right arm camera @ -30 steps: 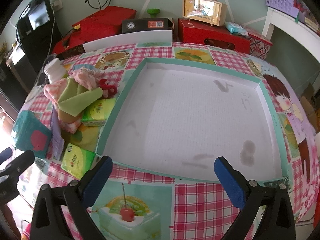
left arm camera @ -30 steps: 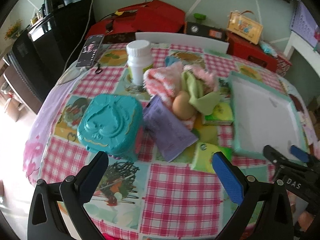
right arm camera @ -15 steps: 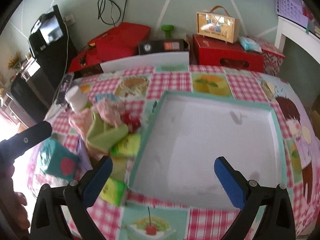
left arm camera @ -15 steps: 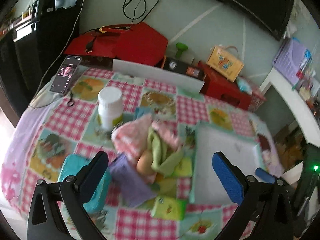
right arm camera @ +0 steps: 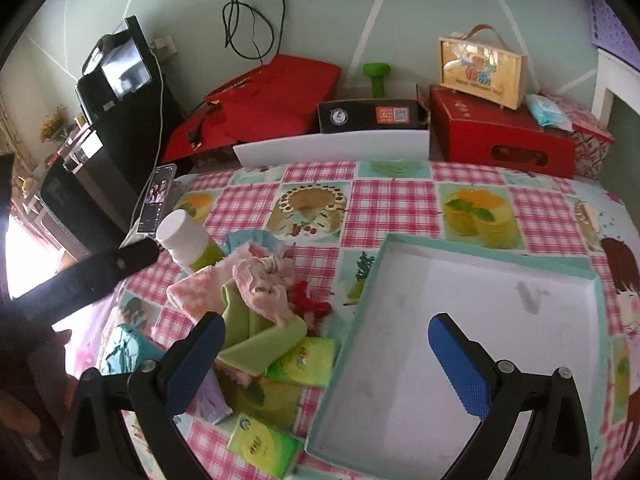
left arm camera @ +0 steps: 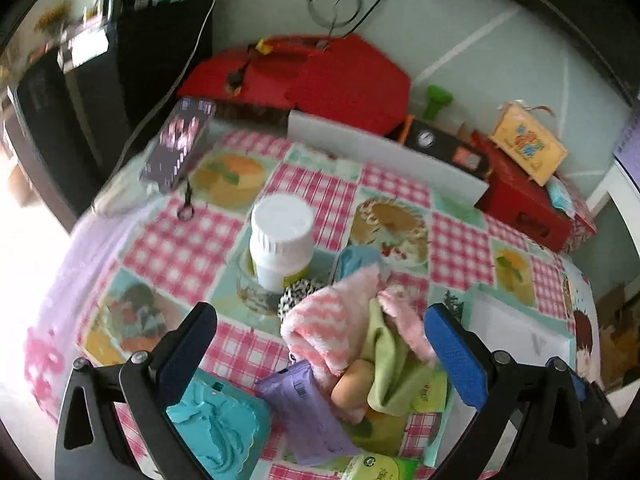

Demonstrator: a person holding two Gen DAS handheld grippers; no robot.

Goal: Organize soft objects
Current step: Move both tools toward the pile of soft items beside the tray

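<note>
On the pink checked tablecloth [right arm camera: 392,204], a white-capped plastic bottle [left arm camera: 281,236] stands at the left. Just right of it lies the heap of soft cloths: a pink-and-white fluffy towel [left arm camera: 332,332] over a folded green cloth [right arm camera: 260,340]. The left gripper [left arm camera: 320,350] hangs above this heap, jaws wide apart, empty. Further right, the right gripper [right arm camera: 326,360], equally spread and empty, hovers over the teal-rimmed white tray [right arm camera: 472,248]

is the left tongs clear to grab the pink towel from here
Probably yes. The left tongs are open and the pink towel lies on top of the pile right between the fingers, nothing over it. The white bottle stands behind it, out of the way.
</note>
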